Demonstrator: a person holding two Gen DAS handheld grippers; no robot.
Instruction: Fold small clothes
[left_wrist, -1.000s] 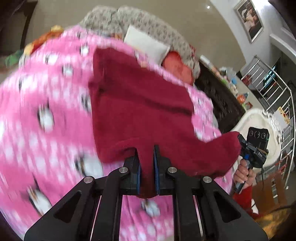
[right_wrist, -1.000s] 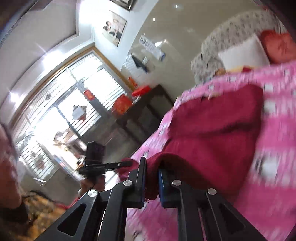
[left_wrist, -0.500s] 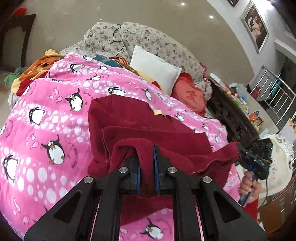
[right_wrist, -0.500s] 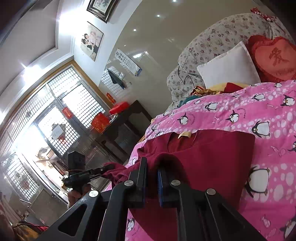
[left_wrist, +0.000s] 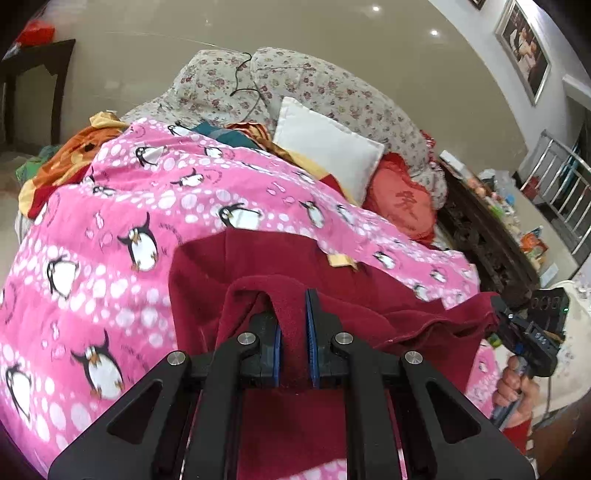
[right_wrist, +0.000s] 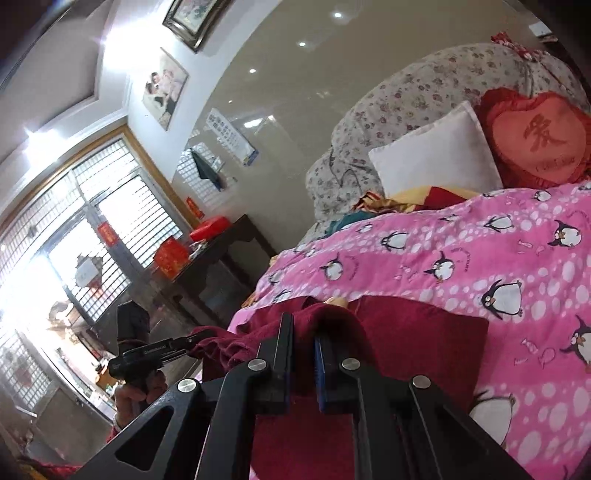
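Quilt more exposed — garment drawn nearer

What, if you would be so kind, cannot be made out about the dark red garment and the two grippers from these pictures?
- Garment type: dark red garment is bunched in both wrist views.
- Its near edge: behind the left gripper body, left wrist view.
- Right gripper pad contact: cloth drapes over the fingertips, right wrist view.
- Yellow label print: too small.
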